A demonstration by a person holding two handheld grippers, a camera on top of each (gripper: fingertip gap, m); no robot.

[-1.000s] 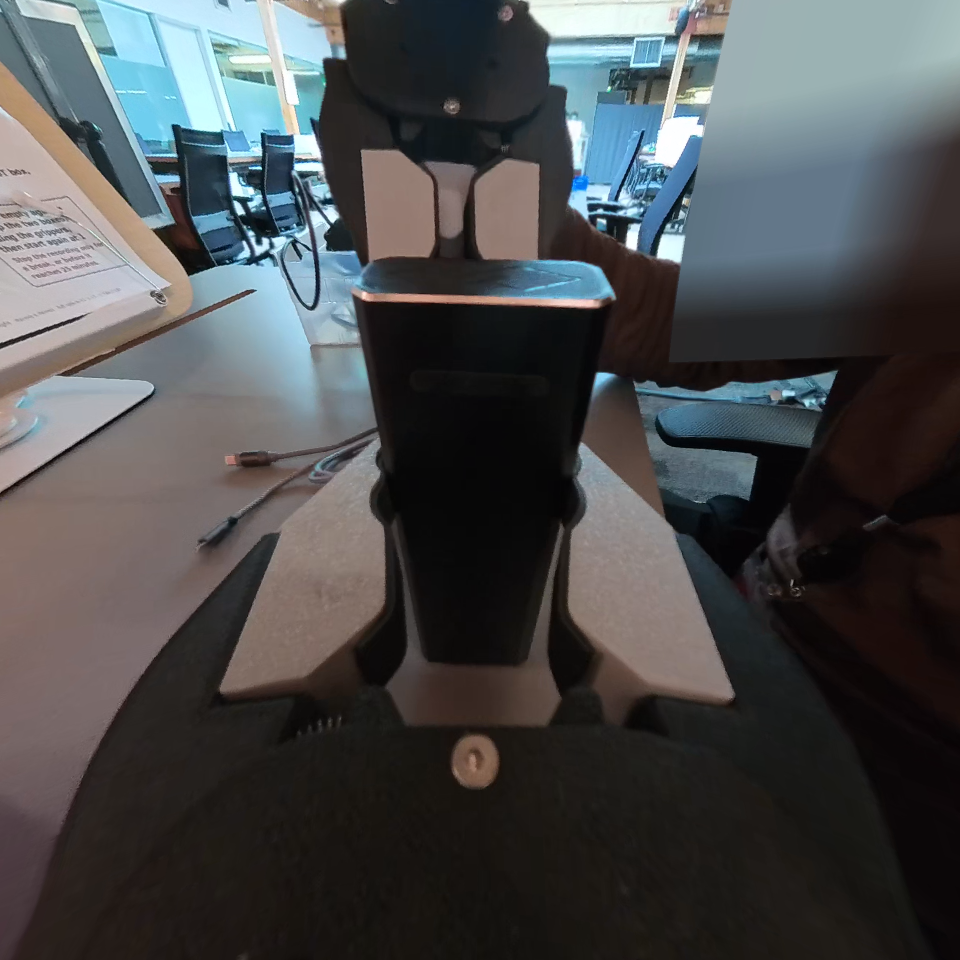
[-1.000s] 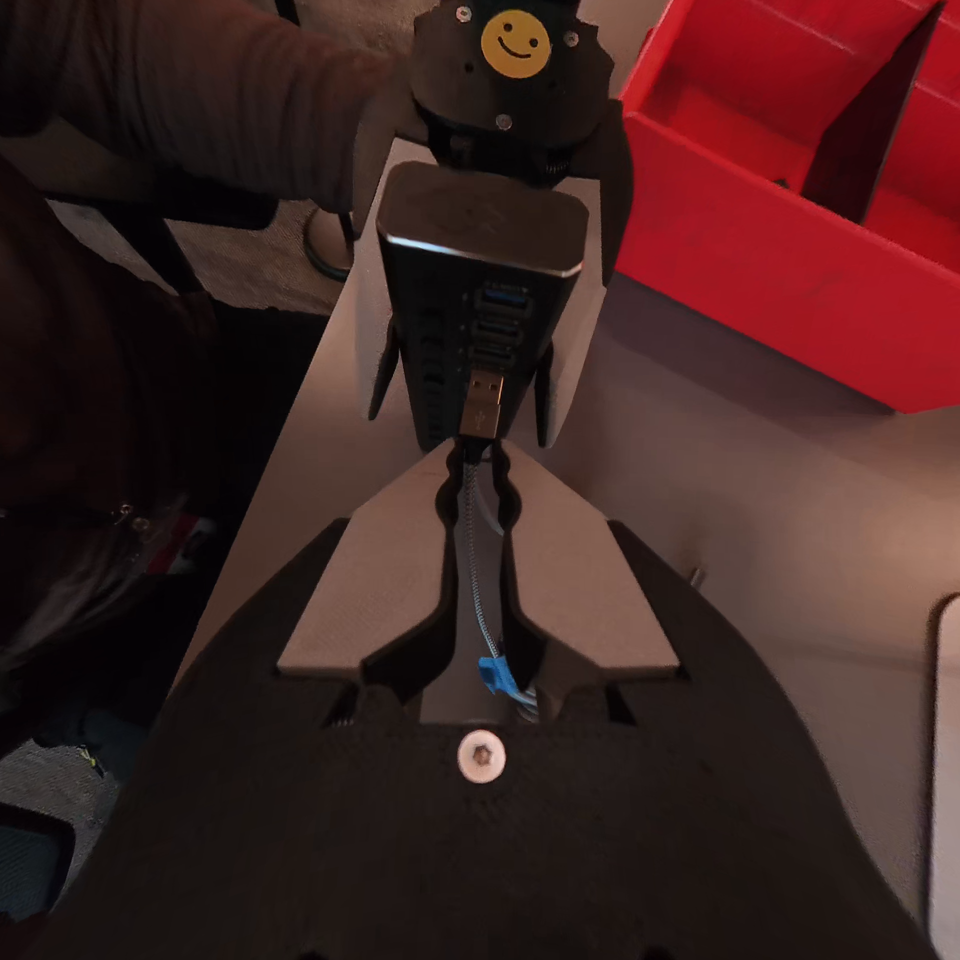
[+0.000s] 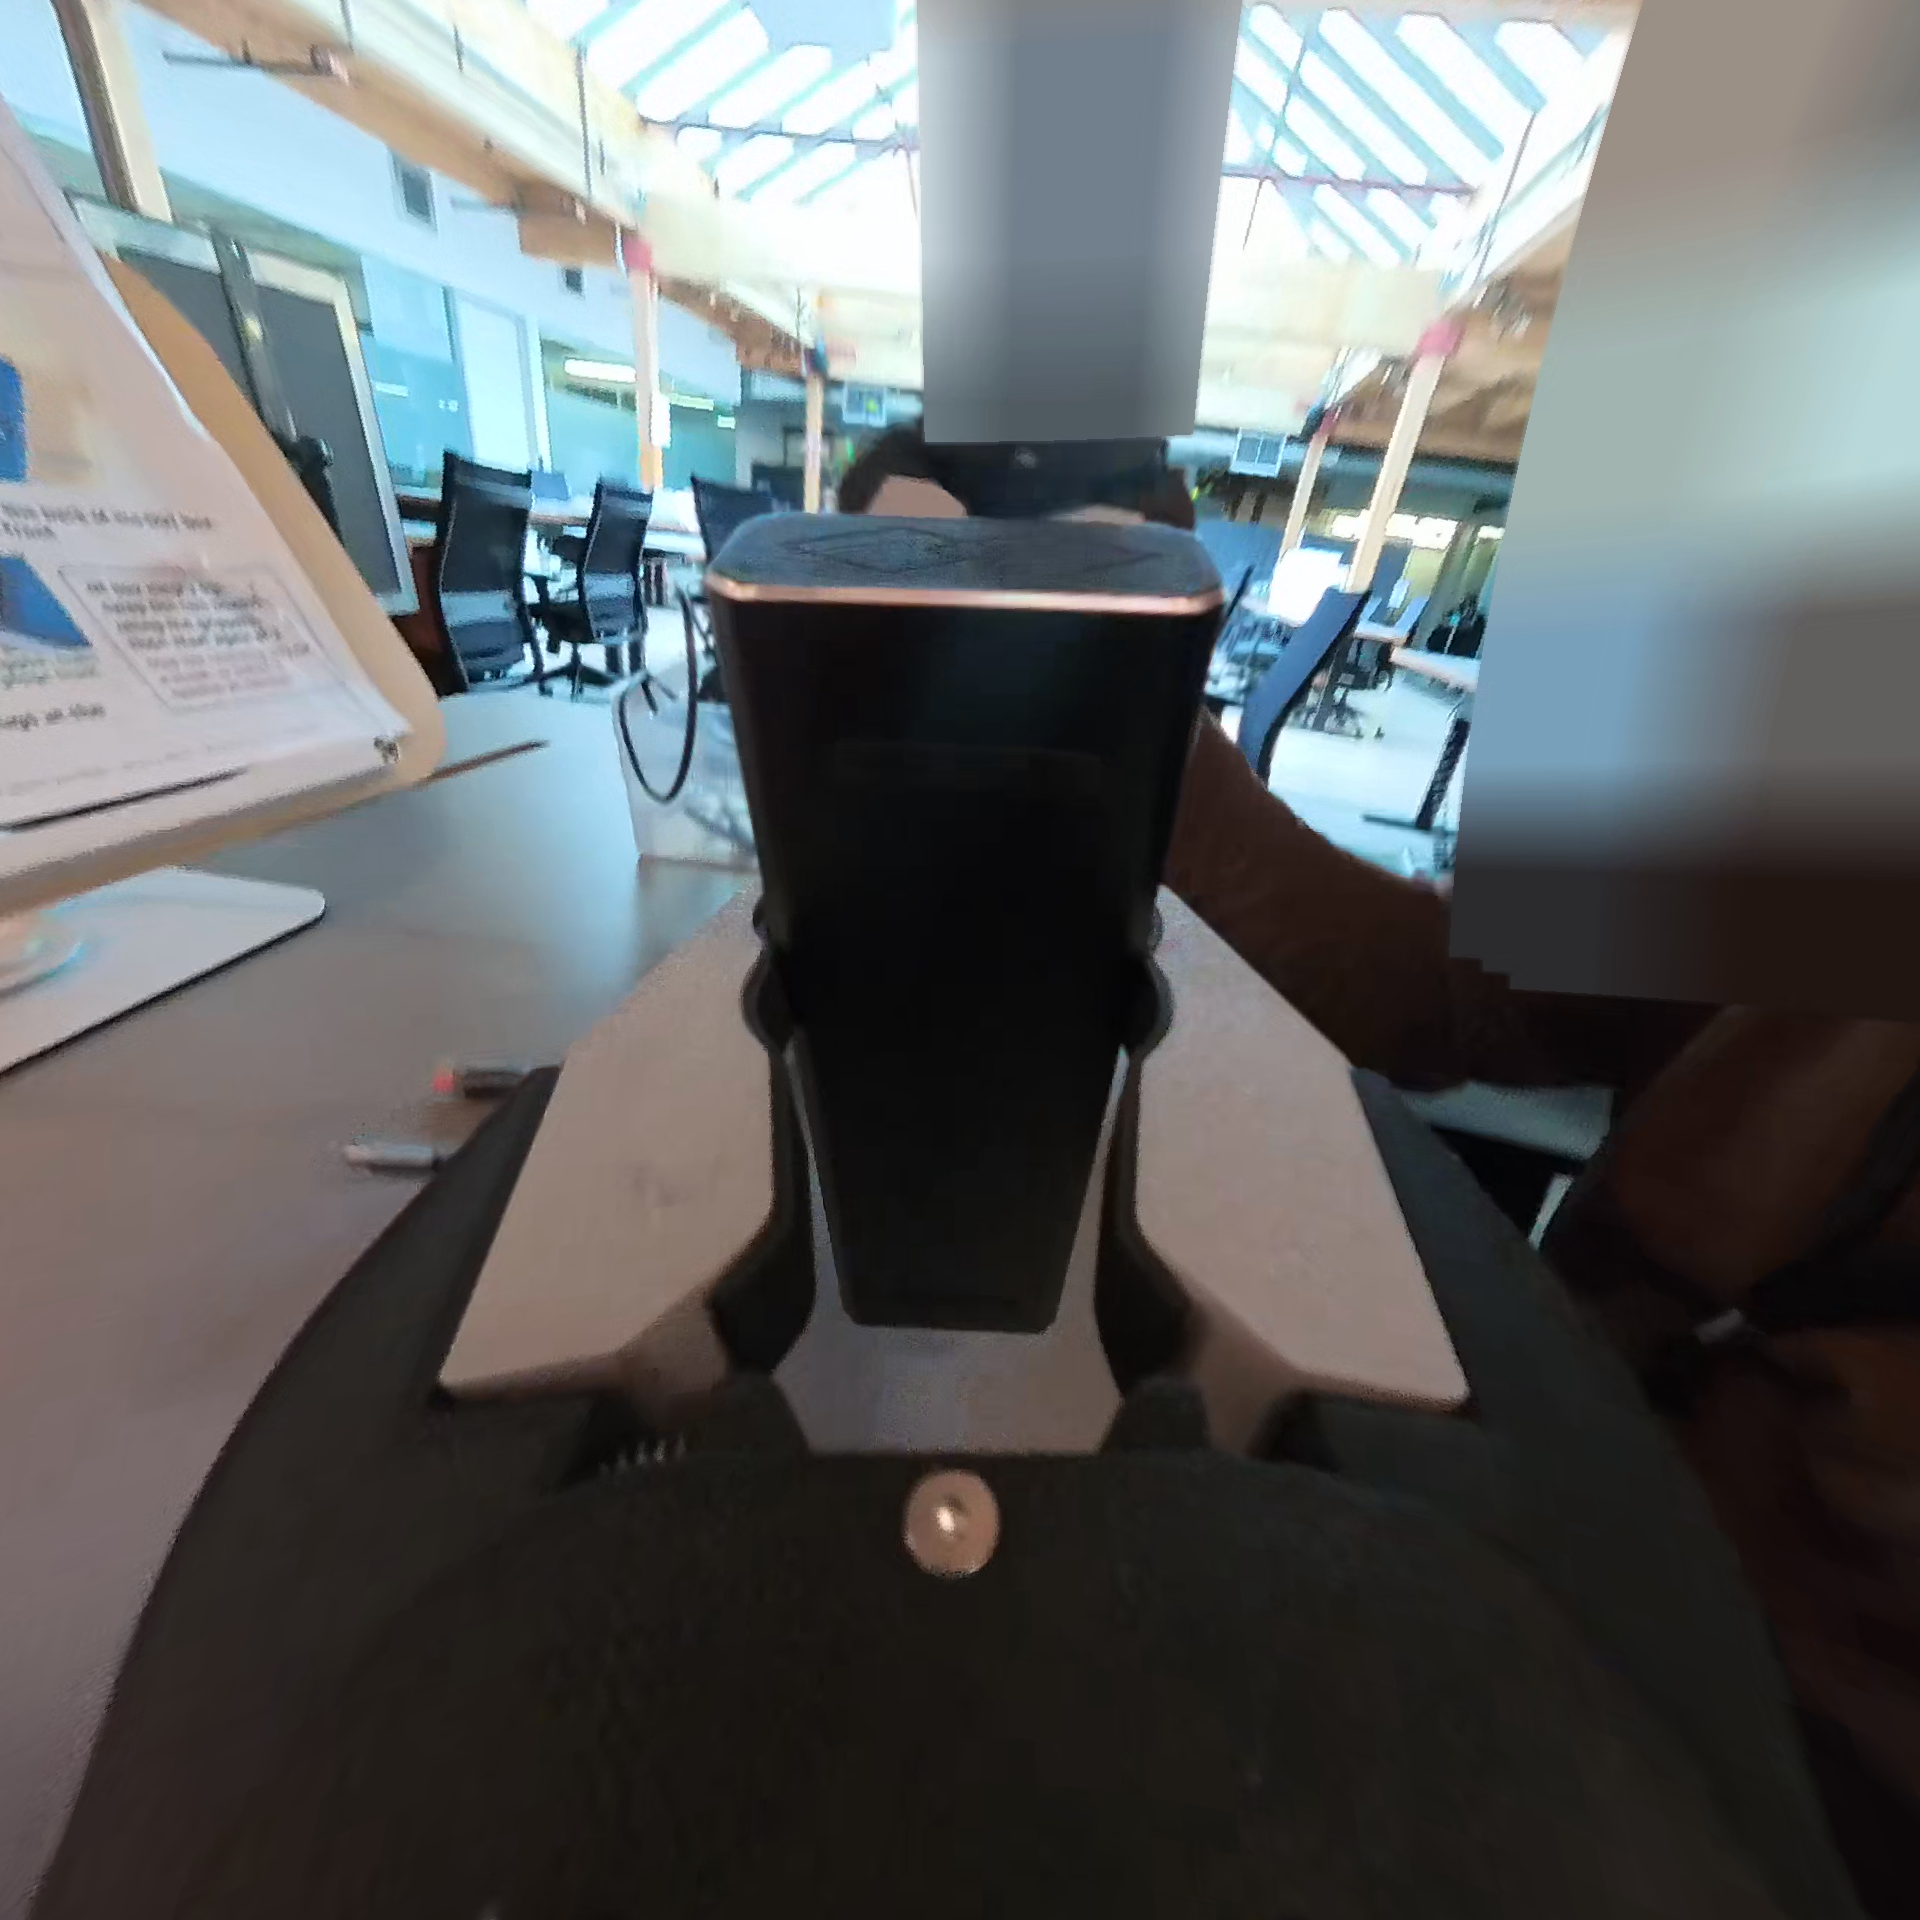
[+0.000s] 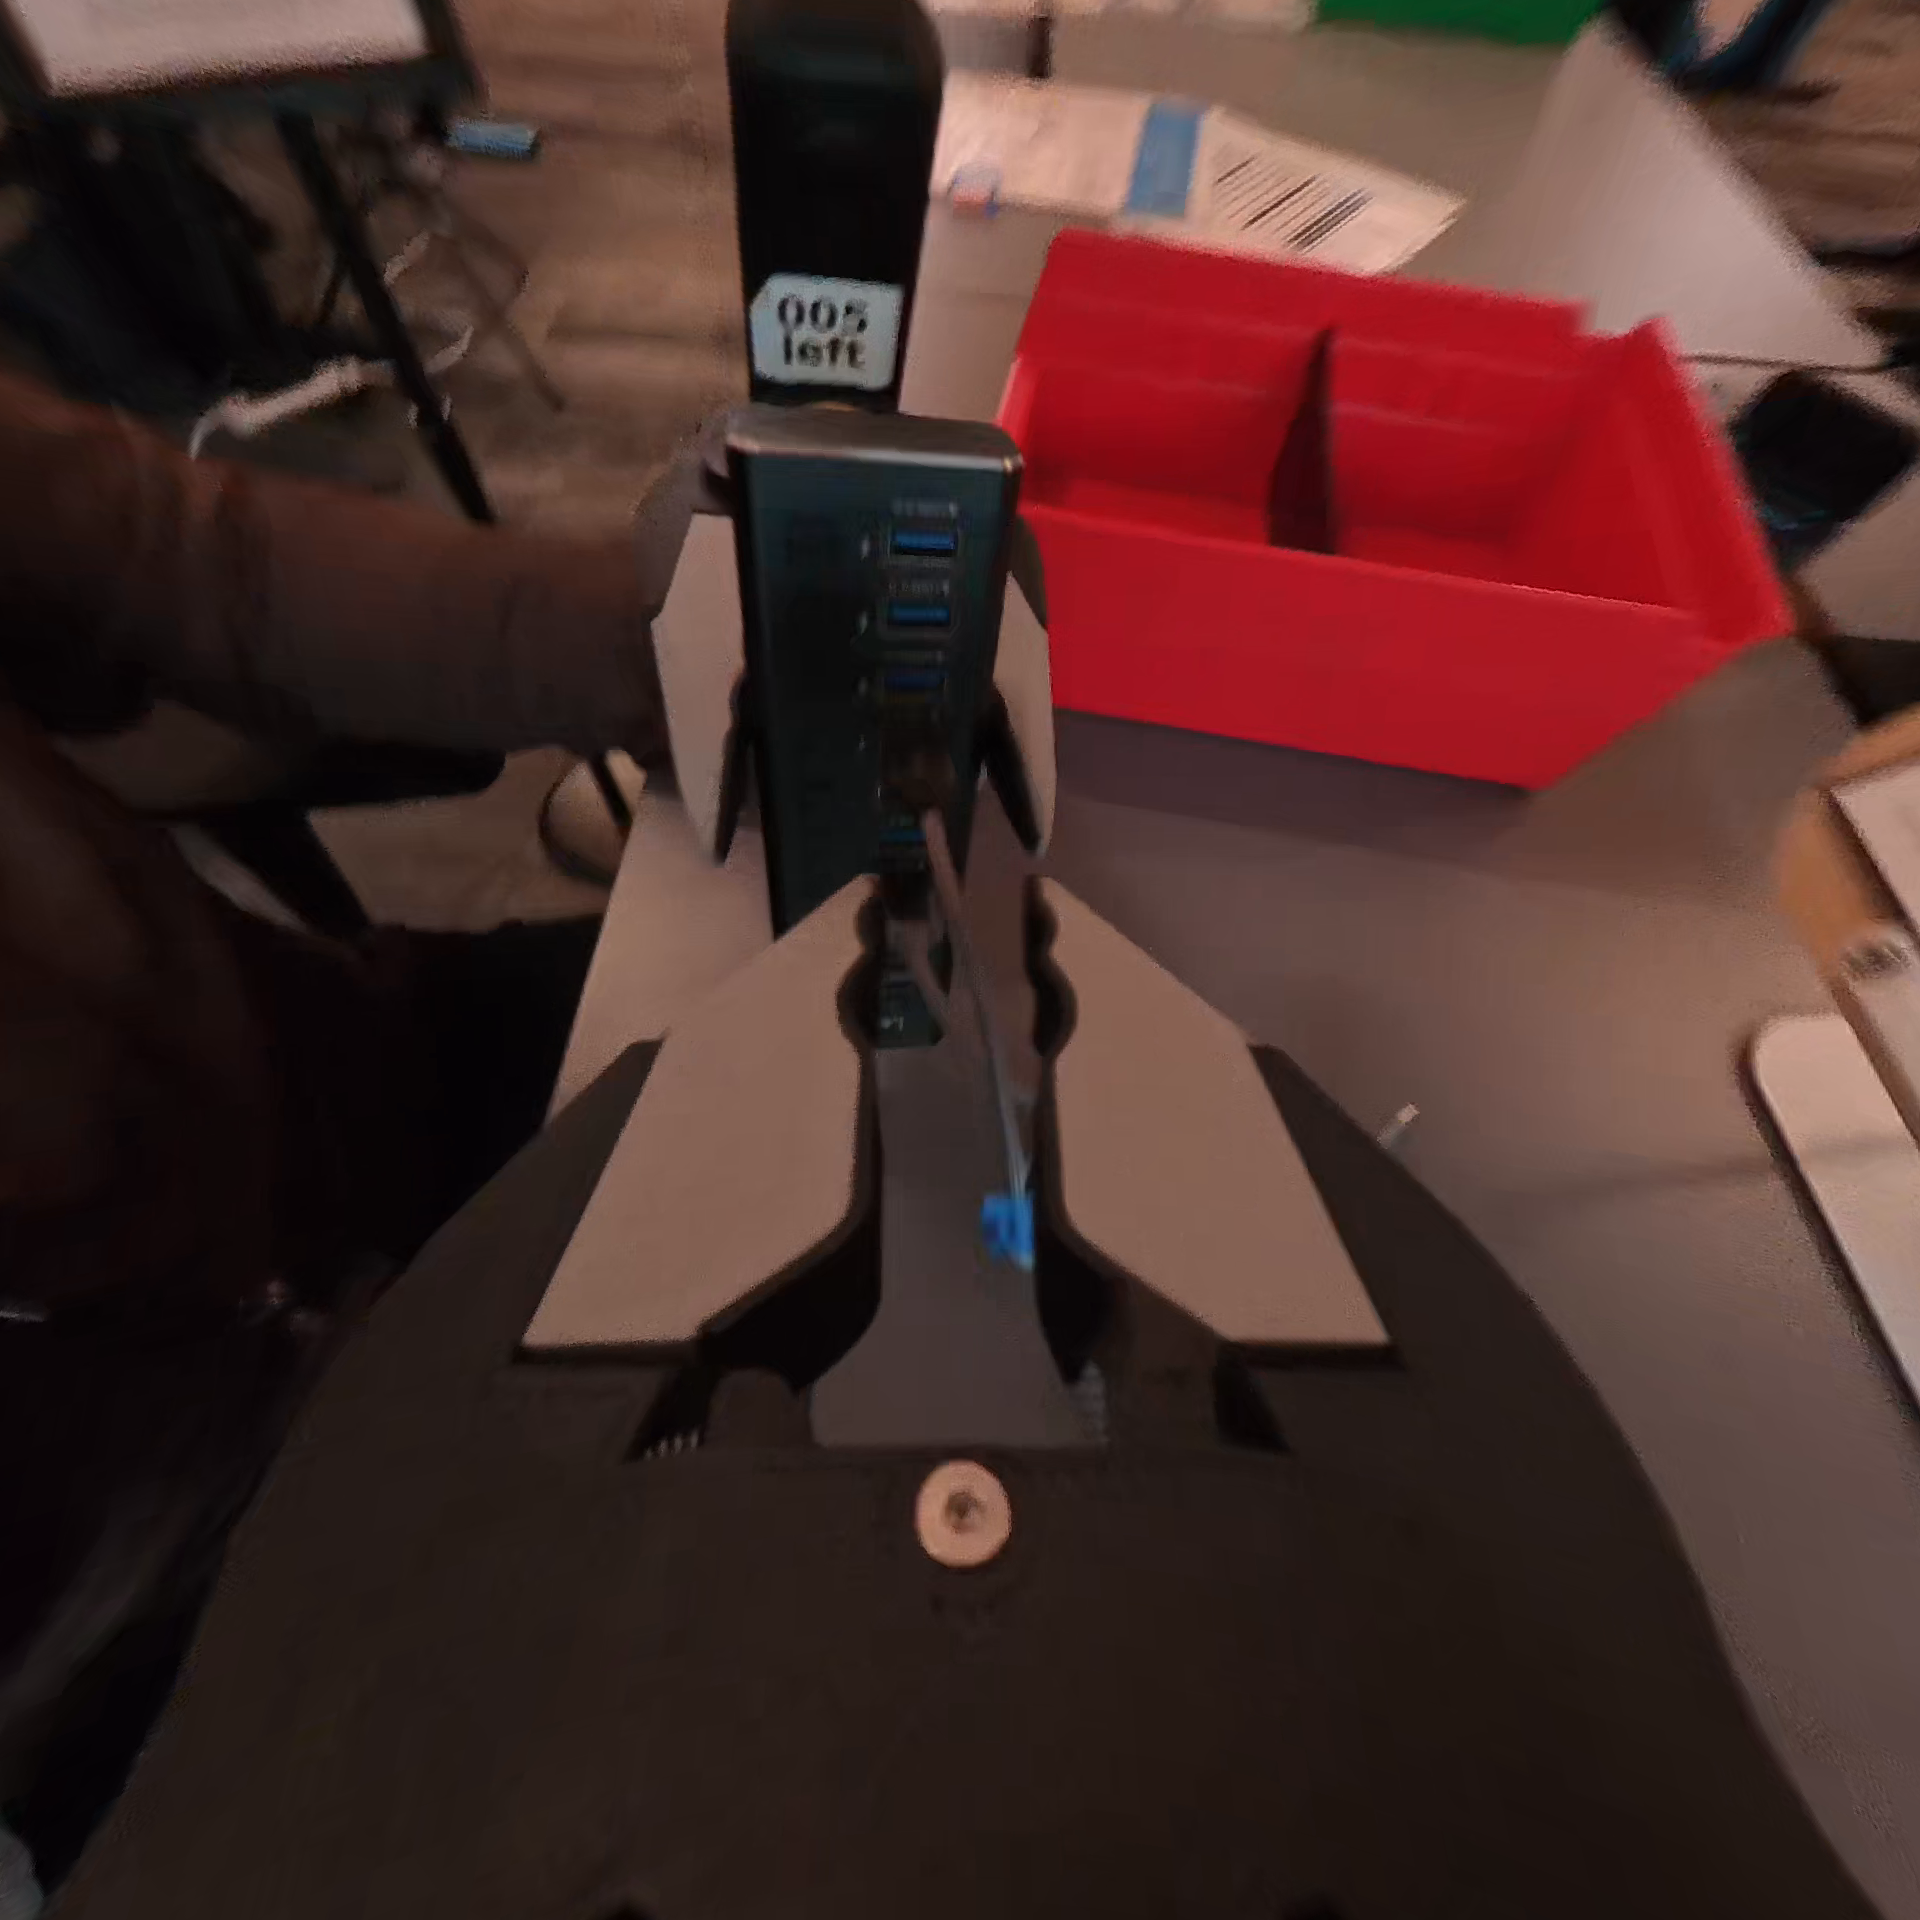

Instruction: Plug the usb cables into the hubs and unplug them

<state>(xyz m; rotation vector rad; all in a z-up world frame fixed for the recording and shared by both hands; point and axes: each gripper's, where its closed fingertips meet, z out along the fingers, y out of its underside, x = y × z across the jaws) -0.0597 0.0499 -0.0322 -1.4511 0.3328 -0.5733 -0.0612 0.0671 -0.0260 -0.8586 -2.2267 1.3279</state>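
My left gripper (image 3: 956,977) is shut on a black USB hub (image 3: 961,883) and holds it upright above the table edge. In the right wrist view the hub (image 4: 873,665) faces me with its column of blue ports, clamped by the left gripper's fingers (image 4: 686,675). A grey braided USB cable (image 4: 966,956) with a blue tag (image 4: 1008,1231) is plugged into a lower port. It runs back loose through the gap of my right gripper (image 4: 951,935), which is open just in front of the hub and does not pinch the cable.
A red divided bin (image 4: 1351,644) stands right of the hub. Two loose cable ends (image 3: 473,1081) lie on the grey table. A stand with a printed sheet (image 3: 156,623) and its white base (image 3: 156,956) are at the left. A clear container (image 3: 686,790) sits behind. Both grippers' tips are close together, under 4 cm apart.
The plug was held in my shut right gripper just off the hub; now it sits in a port, and the right fingers have parted and drawn back. Both views have tilted upward.
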